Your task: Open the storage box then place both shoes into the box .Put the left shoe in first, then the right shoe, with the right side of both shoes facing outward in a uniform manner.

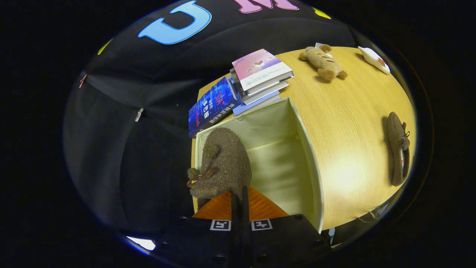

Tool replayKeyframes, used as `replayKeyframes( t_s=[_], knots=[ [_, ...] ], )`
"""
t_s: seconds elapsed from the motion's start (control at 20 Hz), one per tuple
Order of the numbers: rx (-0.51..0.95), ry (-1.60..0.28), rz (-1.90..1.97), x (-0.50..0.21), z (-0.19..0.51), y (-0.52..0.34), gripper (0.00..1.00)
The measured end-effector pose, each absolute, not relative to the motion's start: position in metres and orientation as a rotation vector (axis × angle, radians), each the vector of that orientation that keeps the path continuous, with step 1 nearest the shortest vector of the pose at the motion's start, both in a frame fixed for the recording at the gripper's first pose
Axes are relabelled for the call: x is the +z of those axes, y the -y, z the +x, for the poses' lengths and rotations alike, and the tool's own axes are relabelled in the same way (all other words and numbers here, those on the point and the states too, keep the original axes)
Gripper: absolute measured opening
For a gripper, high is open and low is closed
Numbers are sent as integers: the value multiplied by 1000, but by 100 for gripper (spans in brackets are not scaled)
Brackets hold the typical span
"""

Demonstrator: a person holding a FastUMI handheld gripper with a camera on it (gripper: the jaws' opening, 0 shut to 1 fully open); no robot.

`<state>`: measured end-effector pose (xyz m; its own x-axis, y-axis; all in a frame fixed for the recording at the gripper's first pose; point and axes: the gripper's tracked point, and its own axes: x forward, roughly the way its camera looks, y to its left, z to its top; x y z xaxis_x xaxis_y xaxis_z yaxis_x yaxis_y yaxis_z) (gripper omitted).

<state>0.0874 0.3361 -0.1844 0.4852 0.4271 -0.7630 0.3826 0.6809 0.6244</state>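
A cream fabric storage box (310, 160) stands open on the wooden table (346, 123). My gripper (240, 193) is shut on the heel rim of a fuzzy brown shoe (223, 163) with a small bow. That shoe hangs just ahead of the fingers, over the box's side nearest the booth wall, its toe pointing toward the books. The box's inside beside the shoe is bare. A second brown shoe (398, 152) of the same kind lies on the table well away from the box, on its far side from the held shoe.
A stack of books (262, 74) and a blue book (212, 108) lie just beyond the box. A tan plush toy (322, 61) and a small white object (373, 59) rest at the table's far end. Bare tabletop lies between the box and the second shoe.
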Motion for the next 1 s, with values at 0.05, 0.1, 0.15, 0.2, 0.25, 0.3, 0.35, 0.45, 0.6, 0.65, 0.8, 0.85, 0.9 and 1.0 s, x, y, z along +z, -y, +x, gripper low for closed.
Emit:
replayKeyframes(
  t_s=[0.05,0.1,0.15,0.2,0.25,0.3,0.35,0.45,0.6,0.65,0.8,0.85,0.9,1.0],
  knots=[
    [28,-1104,871,-186,88,-337,5],
    [30,-1107,877,-187,90,-338,5],
    [41,-1114,885,-187,89,-342,5],
    [62,-1110,906,-186,90,-347,5],
    [99,-1106,939,-178,91,-354,7],
    [114,-1109,946,-180,90,-362,18],
    [140,-1100,958,-172,90,-358,33],
    [185,-1089,966,-164,89,-363,64],
    [217,-1062,966,-152,85,-357,93],
    [230,-1054,964,-148,81,-354,93],
    [260,-1024,931,-139,69,-336,93],
    [271,-1015,910,-136,63,-327,93],
    [281,-1004,890,-133,57,-317,93],
    [290,-983,857,-128,45,-291,93]
  ],
)
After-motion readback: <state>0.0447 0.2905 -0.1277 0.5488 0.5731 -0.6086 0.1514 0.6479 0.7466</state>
